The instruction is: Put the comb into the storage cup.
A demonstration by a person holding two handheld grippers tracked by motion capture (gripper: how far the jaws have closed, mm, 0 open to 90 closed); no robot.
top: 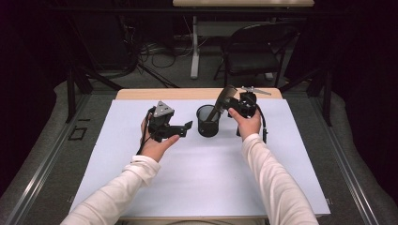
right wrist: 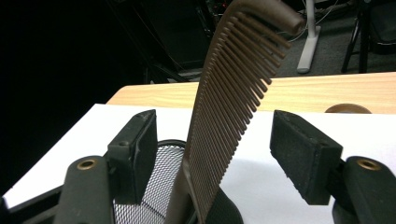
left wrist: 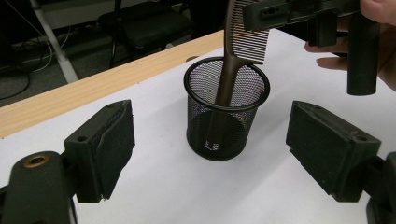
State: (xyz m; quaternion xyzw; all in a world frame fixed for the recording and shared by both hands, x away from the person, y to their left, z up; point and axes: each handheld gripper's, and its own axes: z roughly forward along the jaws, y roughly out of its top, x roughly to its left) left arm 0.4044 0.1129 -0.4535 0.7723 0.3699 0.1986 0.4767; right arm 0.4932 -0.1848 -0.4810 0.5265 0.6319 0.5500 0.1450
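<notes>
Comb (right wrist: 224,116) stands handle-down in the mesh cup (left wrist: 226,109), leaning on its rim between the right gripper's (top: 230,101) parted, non-touching jaws, left gripper (top: 185,127) wide and empty nearby; a careless withdrawal could snag the teeth and topple the cup.

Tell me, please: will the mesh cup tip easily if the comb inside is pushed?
Probably yes. The mesh cup looks light, with thin wire walls. The comb leans on its rim and rises far above it, so a sideways push could lever it over.

The comb's (left wrist: 243,42) top is cut off by the left gripper view's edge, its handle veiled behind the cup's (left wrist: 226,112) mesh.
</notes>
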